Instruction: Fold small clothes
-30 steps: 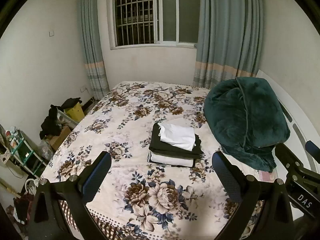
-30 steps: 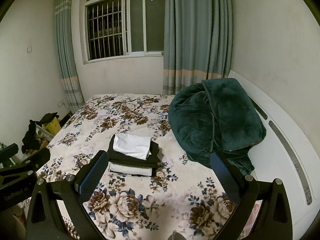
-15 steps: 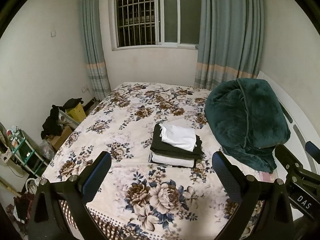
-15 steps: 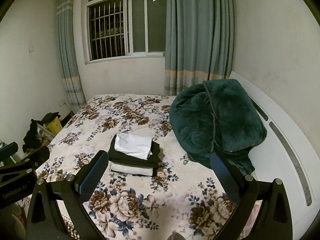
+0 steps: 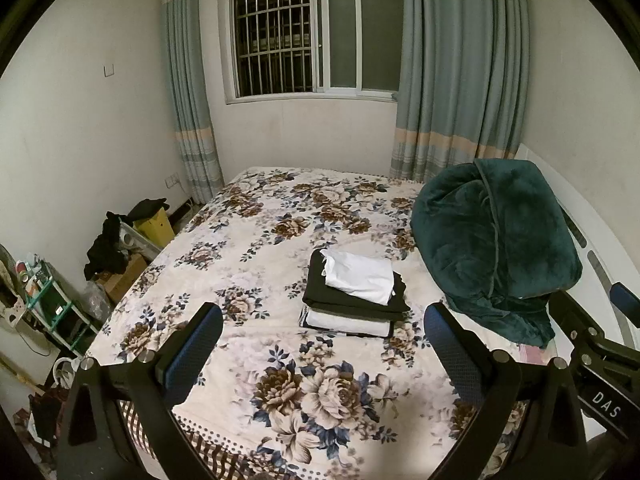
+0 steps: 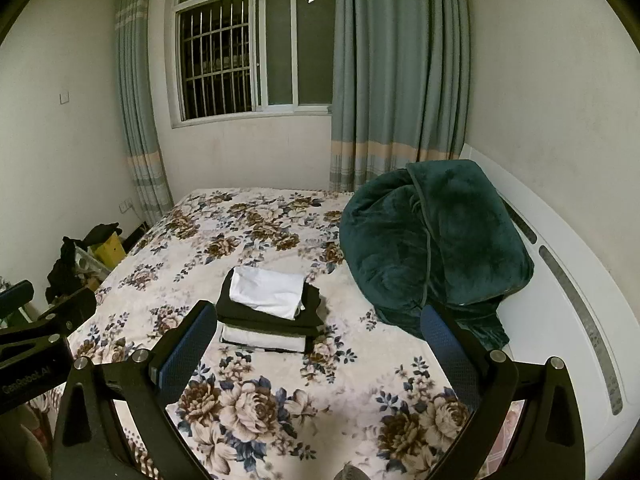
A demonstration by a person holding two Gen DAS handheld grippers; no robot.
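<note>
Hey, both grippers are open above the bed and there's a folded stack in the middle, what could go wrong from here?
The white garment lies loosely on top of the dark folded clothes, askew; a nudge from the left hand-held gripper or the right hand-held gripper might slide it off. The stack sits close to the green blanket, so a wide reach could snag that instead.

I am seeing dim indoor light; the window (image 5: 316,36) is looking dark, and the fisheye is bending and darkening my edges.
</note>
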